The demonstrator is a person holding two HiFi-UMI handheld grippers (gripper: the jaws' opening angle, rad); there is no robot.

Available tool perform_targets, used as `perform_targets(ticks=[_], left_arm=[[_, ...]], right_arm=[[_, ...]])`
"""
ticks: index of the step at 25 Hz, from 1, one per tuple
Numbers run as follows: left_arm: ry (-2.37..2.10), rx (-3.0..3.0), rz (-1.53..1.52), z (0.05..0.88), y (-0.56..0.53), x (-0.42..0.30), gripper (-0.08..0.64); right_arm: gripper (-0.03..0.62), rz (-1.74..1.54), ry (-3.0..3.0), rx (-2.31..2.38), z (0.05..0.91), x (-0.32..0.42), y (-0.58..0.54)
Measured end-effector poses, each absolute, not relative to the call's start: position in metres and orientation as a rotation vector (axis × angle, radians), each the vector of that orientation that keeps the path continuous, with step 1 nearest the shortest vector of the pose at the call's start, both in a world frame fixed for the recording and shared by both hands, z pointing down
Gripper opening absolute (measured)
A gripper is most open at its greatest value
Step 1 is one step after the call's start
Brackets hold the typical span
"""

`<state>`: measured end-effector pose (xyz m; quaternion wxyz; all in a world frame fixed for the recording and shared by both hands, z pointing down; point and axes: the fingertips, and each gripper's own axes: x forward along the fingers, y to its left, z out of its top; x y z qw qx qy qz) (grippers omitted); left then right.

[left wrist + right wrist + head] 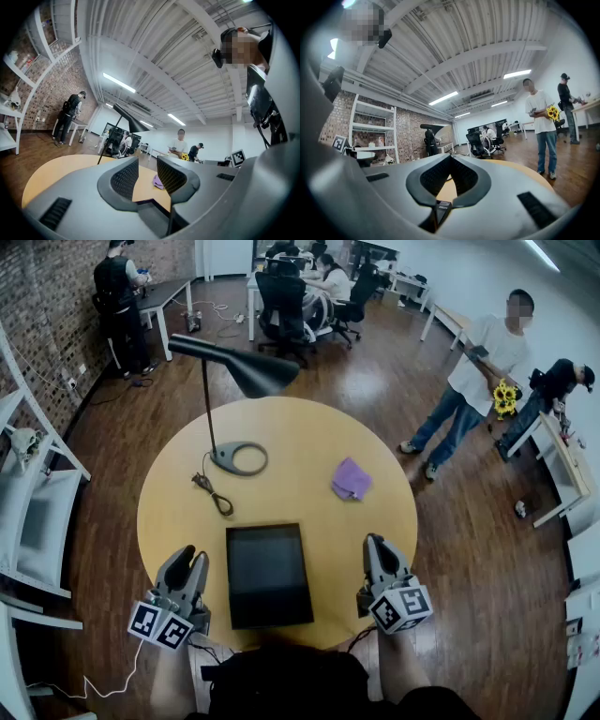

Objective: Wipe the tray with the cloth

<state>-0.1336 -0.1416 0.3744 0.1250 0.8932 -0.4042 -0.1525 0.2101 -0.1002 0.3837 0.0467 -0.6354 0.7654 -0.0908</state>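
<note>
A black rectangular tray (pixel 269 575) lies flat at the near side of the round yellow table (pixel 309 437). The purple cloth (pixel 351 479) sits crumpled farther back and right of the tray, untouched; the left gripper view also catches the cloth (pixel 158 182) between its jaws, far off. My left gripper (pixel 191 557) hovers just left of the tray, its jaws apart with nothing between them. On the tray's right my right gripper (pixel 375 544) has its jaws closed together and holds nothing. Both grippers (pixel 147 165) (pixel 451 159) point away from me across the table.
A black desk lamp (pixel 239 457) stands at the table's back left, and its cable (pixel 214 493) trails toward the tray. A person (pixel 473 381) stands on the wooden floor to the right. White shelves (pixel 28 512) line the left wall.
</note>
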Motion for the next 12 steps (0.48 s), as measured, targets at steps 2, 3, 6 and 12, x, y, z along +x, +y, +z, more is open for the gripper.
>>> perform_targets(ticks=[2, 3, 6, 12], left_arm=[[-1.168, 2.618, -0.433, 0.375, -0.147, -0.128, 0.109], [-1.165, 2.625, -0.431, 0.374, -0.15, -0.125, 0.109], [-1.146, 2.652, -0.427, 0.371, -0.156, -0.111, 0.109], [-1.162, 2.657, -0.372, 0.373, -0.163, -0.057, 0.126]], right_arm=[[0.002, -0.253, 2.367, -1.951, 0.384, 0.206, -0.104], [0.002, -0.242, 2.383, -1.957, 0.385, 0.204, -0.106], [0.002, -0.225, 2.416, -1.988, 0.388, 0.206, -0.111], [0.034, -0.266, 2.434, -1.998, 0.407, 0.249, -0.133]])
